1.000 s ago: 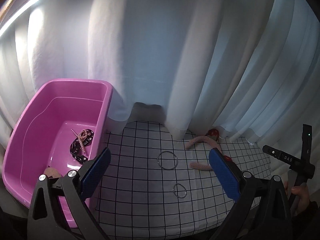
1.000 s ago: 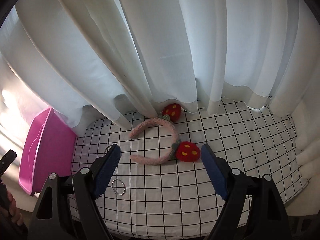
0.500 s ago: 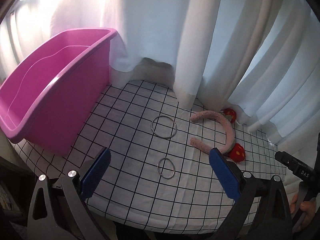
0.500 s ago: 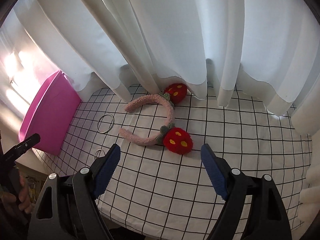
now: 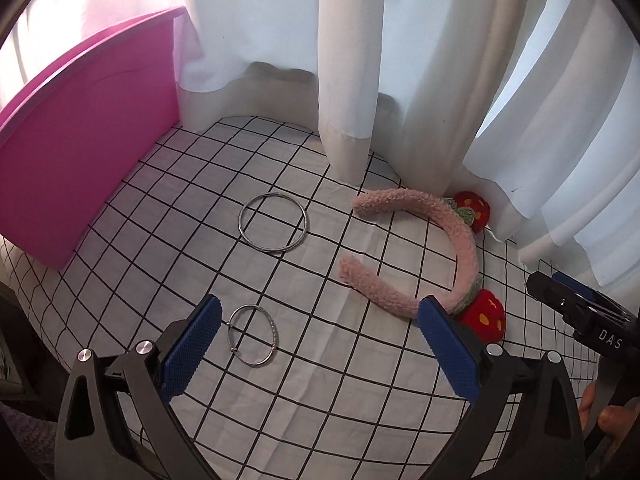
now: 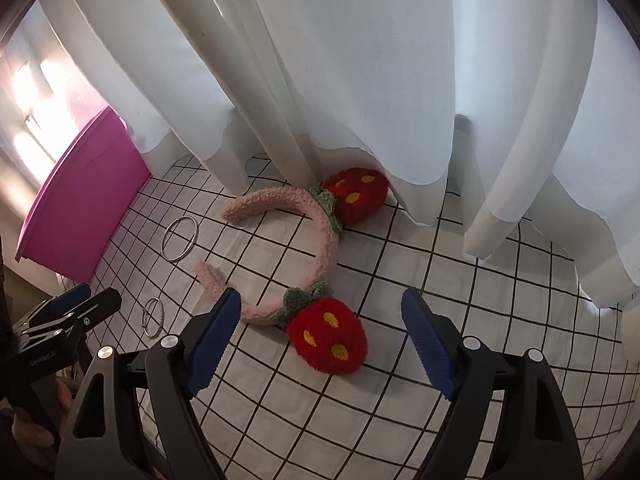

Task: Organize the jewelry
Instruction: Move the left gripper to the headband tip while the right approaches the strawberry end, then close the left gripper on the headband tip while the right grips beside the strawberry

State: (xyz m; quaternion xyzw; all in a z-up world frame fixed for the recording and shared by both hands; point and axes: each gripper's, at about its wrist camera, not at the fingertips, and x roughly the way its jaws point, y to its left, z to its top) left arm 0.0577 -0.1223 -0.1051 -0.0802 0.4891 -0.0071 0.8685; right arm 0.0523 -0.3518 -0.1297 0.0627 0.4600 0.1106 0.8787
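My left jaws (image 5: 316,344) hang spread and empty above the checked worktop (image 5: 320,420), the small hinged ring (image 5: 253,335) lying flat just beside the left pad. My right jaws (image 6: 322,340) stand equally wide, one red strawberry pom (image 6: 327,334) of the fluffy pink headband (image 6: 320,240) between the pads, apparently untouched, though the angle leaves that unsure. The larger silver bangle (image 5: 273,223) lies farther back, between the headband and the pink bin (image 5: 80,168) at the worktop's left edge. White curtains (image 6: 360,60) drape behind.
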